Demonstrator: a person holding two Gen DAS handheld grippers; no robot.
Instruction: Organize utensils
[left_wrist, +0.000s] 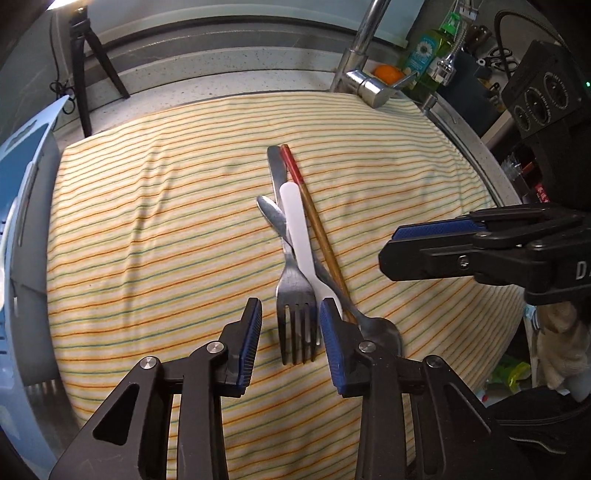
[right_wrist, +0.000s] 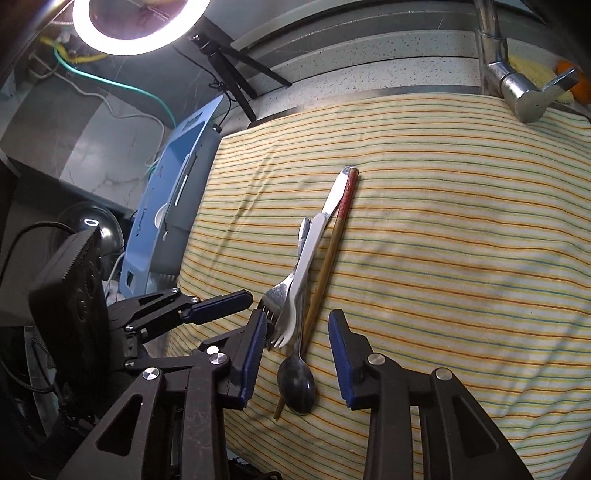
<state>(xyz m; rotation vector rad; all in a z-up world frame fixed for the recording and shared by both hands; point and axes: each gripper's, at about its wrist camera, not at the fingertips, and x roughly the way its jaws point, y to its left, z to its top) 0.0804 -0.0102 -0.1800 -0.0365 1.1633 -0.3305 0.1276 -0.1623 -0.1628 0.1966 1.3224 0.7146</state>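
Observation:
A pile of utensils lies on a striped cloth: a metal fork, a white plastic fork, a metal spoon and a red-tipped chopstick. My left gripper is open, its fingers on either side of the metal fork's tines. My right gripper is open over the spoon bowl, the white fork and the chopstick. The right gripper also shows in the left wrist view; the left gripper shows in the right wrist view.
A light blue utensil rack stands at the cloth's left edge and also shows in the right wrist view. A chrome tap rises at the back right beside a soap bottle. A tripod stands at the back left.

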